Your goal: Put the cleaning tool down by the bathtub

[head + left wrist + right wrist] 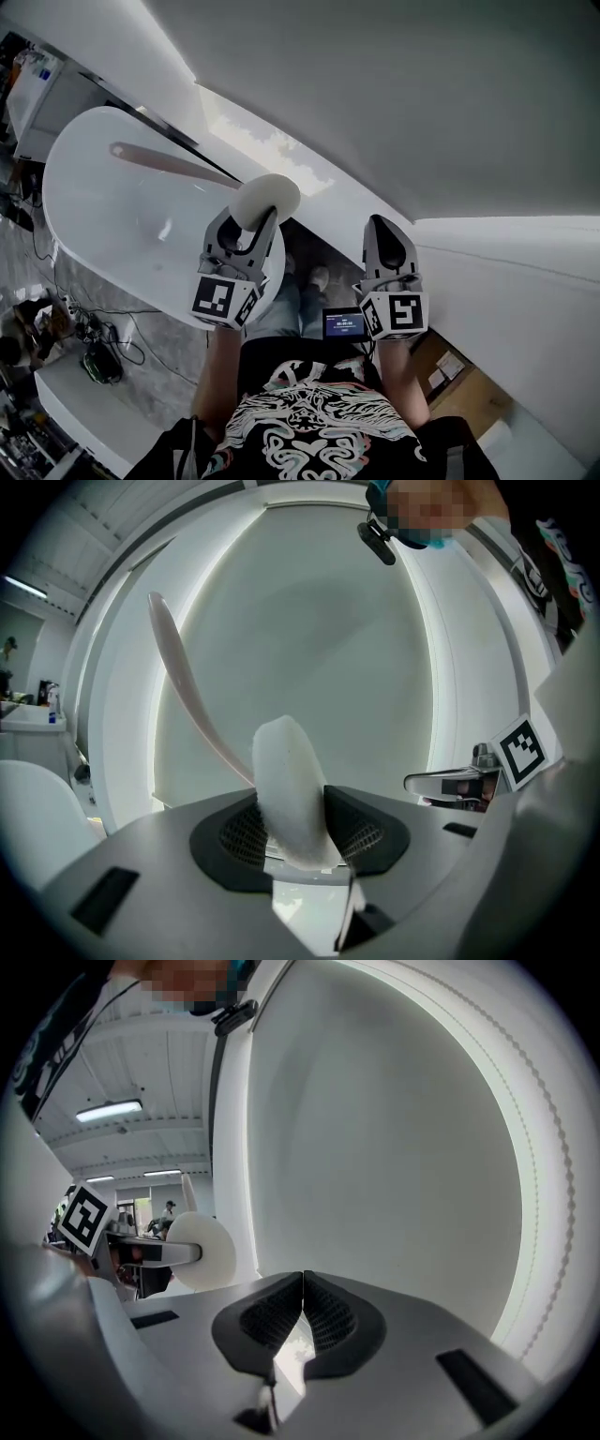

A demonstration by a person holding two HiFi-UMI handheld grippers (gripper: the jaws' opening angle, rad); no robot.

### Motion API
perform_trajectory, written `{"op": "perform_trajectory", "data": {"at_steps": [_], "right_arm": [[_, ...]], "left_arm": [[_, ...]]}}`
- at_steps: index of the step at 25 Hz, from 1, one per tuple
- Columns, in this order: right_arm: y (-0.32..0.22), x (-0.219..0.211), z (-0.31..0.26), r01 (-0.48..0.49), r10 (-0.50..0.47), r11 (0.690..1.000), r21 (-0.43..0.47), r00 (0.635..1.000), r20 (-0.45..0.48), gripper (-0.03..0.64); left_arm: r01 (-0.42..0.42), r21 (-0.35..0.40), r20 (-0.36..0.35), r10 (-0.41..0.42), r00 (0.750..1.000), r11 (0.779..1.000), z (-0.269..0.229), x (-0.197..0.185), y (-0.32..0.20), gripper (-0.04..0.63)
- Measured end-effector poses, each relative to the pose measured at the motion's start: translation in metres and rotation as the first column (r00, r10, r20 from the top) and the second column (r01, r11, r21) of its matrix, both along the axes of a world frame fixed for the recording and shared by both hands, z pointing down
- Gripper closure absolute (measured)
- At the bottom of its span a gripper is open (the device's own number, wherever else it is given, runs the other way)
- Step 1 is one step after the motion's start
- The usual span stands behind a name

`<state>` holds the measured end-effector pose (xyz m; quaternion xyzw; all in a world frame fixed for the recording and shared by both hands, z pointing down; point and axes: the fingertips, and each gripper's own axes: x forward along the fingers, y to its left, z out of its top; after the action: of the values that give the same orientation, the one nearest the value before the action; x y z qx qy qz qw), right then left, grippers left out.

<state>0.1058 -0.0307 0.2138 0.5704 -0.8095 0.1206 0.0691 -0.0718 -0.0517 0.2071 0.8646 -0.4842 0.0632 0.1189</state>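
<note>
Both my gripper views bulge like a fishbowl and fall to black at the corners. In the left one the bathtub (309, 602) glows white, its rim washed out by glare. A ceiling strip light (108, 1110) shines in the right one. The head view is dimmer: the floor (164, 366) lies dark, and a soft sheen sits inside the tub.
</note>
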Motion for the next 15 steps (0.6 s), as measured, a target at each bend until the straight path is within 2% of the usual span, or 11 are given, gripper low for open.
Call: {"op": "perform_trajectory", "data": {"at_steps": [6,15], "right_arm": [[-0.013,-0.006,0.043,0.006,-0.008,0.999,-0.048,1.000,-0.027,0.591],[-0.018,-0.010,0.098,0.017,-0.025,0.995,-0.103,0.997,-0.074,0.591]], "left_arm": [[-0.030,-0.070,0.004,0.031,1.000,0.997,0.047,0.001,-0.012,0.422],[-0.081,-0.134,0.009,0.082,0.997,0.988,0.107,-0.006,-0.020,0.422]]}}
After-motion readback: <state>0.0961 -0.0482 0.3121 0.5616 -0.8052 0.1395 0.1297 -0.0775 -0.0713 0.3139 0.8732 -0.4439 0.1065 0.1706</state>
